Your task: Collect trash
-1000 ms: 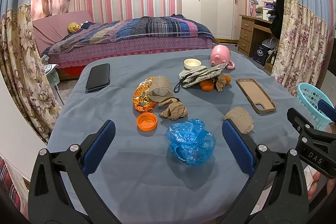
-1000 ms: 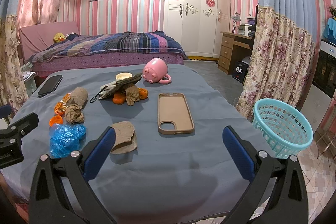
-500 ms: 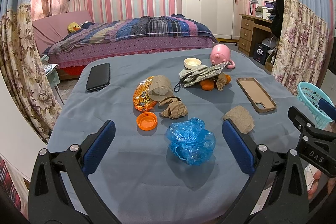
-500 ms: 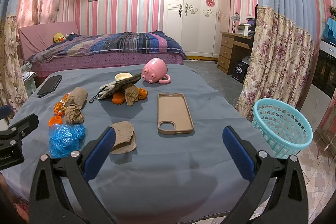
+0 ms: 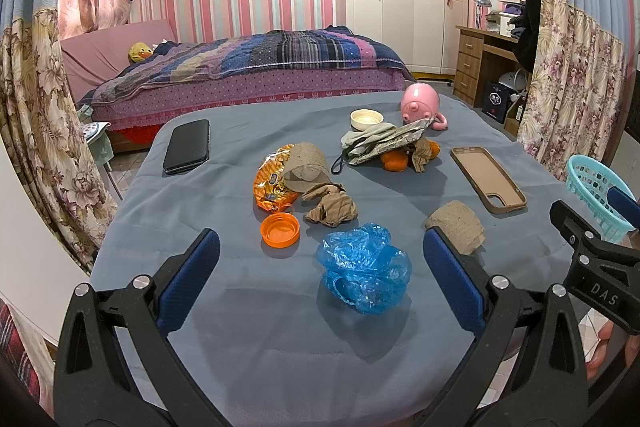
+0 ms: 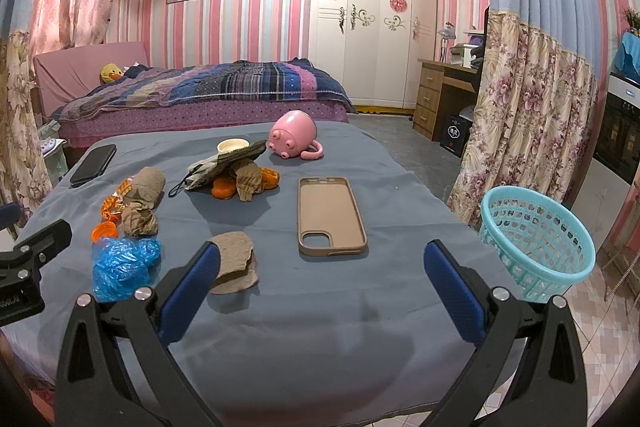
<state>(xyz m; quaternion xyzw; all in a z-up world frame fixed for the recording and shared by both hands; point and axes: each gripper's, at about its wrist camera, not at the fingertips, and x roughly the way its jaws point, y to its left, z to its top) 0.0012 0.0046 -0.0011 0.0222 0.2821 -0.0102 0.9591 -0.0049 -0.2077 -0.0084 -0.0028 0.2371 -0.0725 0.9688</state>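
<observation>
Both jaws wide, holding nothing: left gripper (image 5: 320, 259) and right gripper (image 6: 320, 259) hover over the near edge of the grey-blue table (image 5: 240, 327). Crumpled blue plastic bag (image 5: 363, 267), shiny and translucent, lies near centre between the left fingers. Brown paper scrap (image 6: 235, 262), flat and torn-edged, just beside the right gripper's left finger. Orange cap (image 5: 280, 229) left of the bag. Teal basket (image 6: 536, 239) off the table's right side.
</observation>
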